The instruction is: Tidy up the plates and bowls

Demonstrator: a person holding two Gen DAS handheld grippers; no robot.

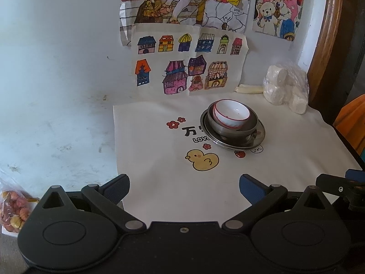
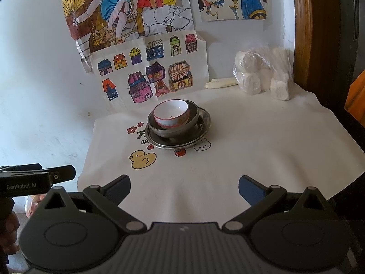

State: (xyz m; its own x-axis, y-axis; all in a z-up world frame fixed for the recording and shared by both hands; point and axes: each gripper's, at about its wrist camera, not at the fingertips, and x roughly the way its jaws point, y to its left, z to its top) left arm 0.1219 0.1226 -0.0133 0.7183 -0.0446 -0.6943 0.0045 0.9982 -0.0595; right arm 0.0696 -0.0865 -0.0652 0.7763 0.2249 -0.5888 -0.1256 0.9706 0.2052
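A white bowl with a red rim sits tilted inside a steel bowl, which stands on a steel plate. The stack rests on a white cloth with a yellow duck print. My left gripper is open and empty, well short of the stack. My right gripper is open and empty, also short of the stack. Part of the left gripper shows at the left edge of the right wrist view.
Coloured drawings hang on the white wall behind the table. A clear bag of white blocks lies at the back right. A bag of reddish snacks sits at the left. A wooden frame stands at the right.
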